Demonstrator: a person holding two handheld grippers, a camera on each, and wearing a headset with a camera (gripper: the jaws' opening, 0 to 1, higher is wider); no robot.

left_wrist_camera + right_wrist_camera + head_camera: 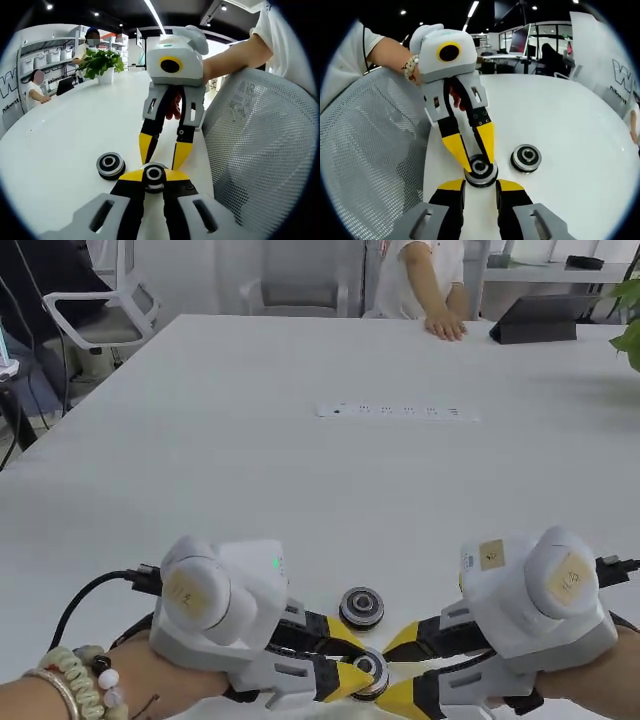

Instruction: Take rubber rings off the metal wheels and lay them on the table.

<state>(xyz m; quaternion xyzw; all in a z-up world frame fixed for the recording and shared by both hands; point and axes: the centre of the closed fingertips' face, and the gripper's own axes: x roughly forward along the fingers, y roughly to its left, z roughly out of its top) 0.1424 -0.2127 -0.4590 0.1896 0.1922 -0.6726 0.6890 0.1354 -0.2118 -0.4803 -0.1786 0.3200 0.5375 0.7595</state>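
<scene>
Left gripper [357, 663], right gripper [393, 672] on wheel [371, 669], perhaps tight; second wheel [361, 606] beside

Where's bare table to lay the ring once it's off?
Wide bare table lies between the loose wheel and the power strip, and out to either side. It's crowded at the near edge, where left tongs and right tongs meet at the other wheel.

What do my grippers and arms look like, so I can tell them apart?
Both the left gripper and right gripper have rounded white-grey bodies, black jaws with yellow tips, tan stickers and a black cable at the back. The left one has a small green light. Bead bracelets sit on the left wrist; a white short sleeve covers each upper arm.
</scene>
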